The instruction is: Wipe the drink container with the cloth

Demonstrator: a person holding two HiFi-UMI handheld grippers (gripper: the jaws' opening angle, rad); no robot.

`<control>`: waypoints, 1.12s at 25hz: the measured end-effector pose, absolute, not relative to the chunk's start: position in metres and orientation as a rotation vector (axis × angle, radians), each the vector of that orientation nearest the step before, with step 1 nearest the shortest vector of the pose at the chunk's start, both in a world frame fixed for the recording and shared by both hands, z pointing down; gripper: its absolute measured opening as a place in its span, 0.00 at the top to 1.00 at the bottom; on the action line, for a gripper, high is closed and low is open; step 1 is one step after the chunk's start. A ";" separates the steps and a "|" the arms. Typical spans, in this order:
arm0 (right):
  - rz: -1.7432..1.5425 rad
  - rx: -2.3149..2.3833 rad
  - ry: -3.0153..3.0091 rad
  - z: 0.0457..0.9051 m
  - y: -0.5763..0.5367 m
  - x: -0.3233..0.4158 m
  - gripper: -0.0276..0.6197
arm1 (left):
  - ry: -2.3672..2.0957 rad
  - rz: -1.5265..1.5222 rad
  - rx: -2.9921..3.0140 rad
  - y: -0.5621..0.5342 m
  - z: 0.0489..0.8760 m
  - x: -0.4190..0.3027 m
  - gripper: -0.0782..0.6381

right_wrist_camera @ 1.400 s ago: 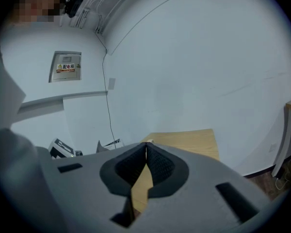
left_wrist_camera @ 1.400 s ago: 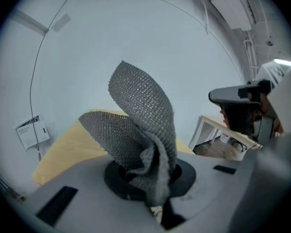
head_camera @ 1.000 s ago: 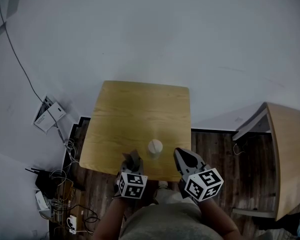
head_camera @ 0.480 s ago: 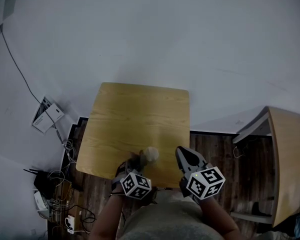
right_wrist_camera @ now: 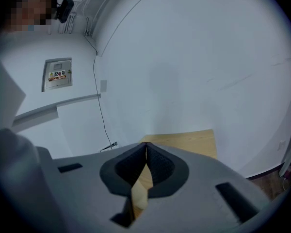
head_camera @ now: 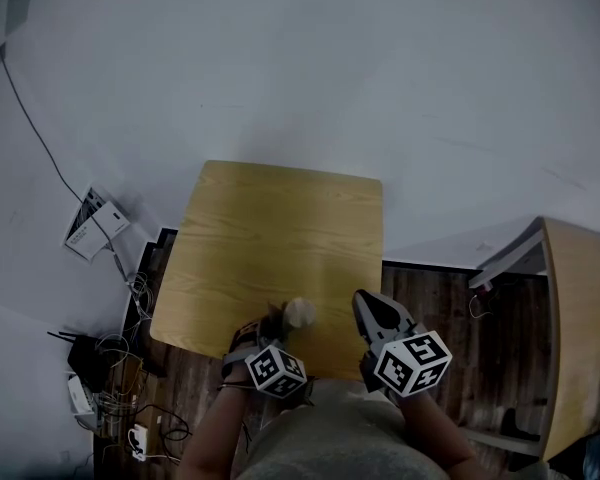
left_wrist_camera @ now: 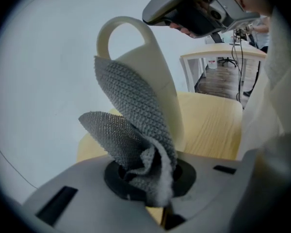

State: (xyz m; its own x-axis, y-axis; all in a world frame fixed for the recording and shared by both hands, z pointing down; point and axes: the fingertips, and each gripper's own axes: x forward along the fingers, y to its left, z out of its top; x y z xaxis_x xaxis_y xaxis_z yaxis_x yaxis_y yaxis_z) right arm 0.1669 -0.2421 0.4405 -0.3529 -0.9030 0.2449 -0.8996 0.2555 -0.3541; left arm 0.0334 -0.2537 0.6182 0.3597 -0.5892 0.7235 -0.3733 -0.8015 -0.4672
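Observation:
A white mug (head_camera: 300, 313) sits near the front edge of the wooden table (head_camera: 280, 228). My left gripper (head_camera: 268, 326) is shut on a grey knitted cloth (left_wrist_camera: 136, 125) and lays it against the mug's side (left_wrist_camera: 155, 72), below the handle (left_wrist_camera: 121, 28). My right gripper (head_camera: 372, 310) hovers just right of the mug, its jaws shut with nothing between them; in the right gripper view (right_wrist_camera: 145, 148) they point over the table top (right_wrist_camera: 194, 139). The same right gripper (left_wrist_camera: 199, 6) also shows at the top of the left gripper view.
A second wooden desk (head_camera: 580, 318) stands to the right. Cables and small boxes (head_camera: 105, 368) lie on the dark floor at the left, and a paper pad (head_camera: 92, 226) rests against the white wall. A person's torso (head_camera: 330, 443) fills the bottom edge.
My left gripper has turned and closed in on the mug, bringing the cloth against its side. The right gripper has hardly moved.

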 end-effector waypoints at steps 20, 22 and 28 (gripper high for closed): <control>-0.746 -1.754 2.523 0.454 -0.254 0.168 0.96 | 0.608 -1.623 -2.195 -0.251 0.681 0.028 0.87; -0.755 -1.753 2.524 0.456 -0.255 0.167 0.96 | 0.577 -1.633 -2.170 -0.251 0.685 0.028 0.87; -0.767 -1.744 2.529 0.459 -0.253 0.165 0.96 | 0.595 -1.627 -2.138 -0.256 0.692 0.028 0.87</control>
State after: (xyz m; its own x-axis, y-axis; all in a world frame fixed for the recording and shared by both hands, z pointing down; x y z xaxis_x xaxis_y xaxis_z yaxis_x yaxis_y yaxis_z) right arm 0.1647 -0.2534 0.4586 -0.3929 -0.8739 0.2862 -0.8857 0.2760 -0.3733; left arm 0.0281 -0.2564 0.6923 0.2369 -0.5479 0.8023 -0.0984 -0.8351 -0.5413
